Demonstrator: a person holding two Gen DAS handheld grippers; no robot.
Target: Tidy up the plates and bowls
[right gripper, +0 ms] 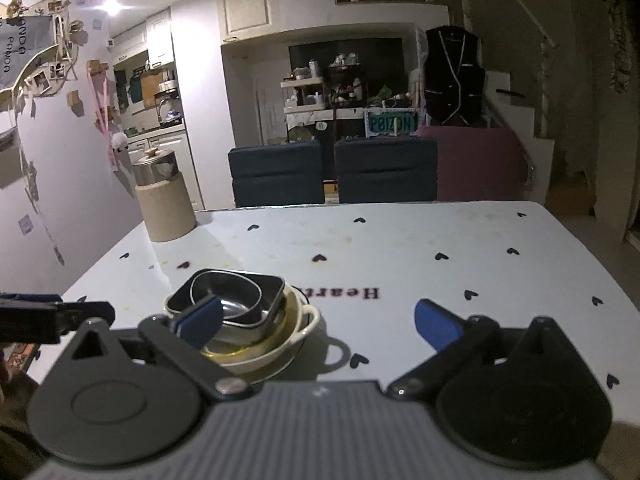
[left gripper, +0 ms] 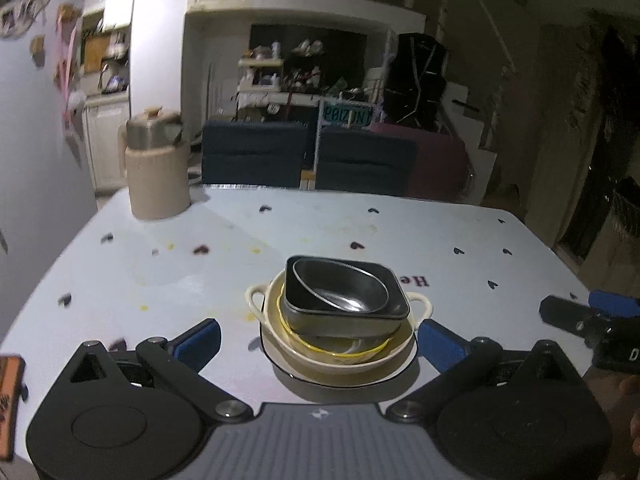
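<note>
You have one stack on the table: a cream two-handled dish sits on a plate, holding a yellow-rimmed bowl, then a dark square tin, with a steel bowl tilted inside it.

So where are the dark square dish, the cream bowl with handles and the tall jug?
dark square dish [left gripper: 394, 298]: left wrist view, on its near right rim.
cream bowl with handles [left gripper: 420, 305]: left wrist view, on its right handle.
tall jug [right gripper: 168, 212]: right wrist view, on its beige body.
</note>
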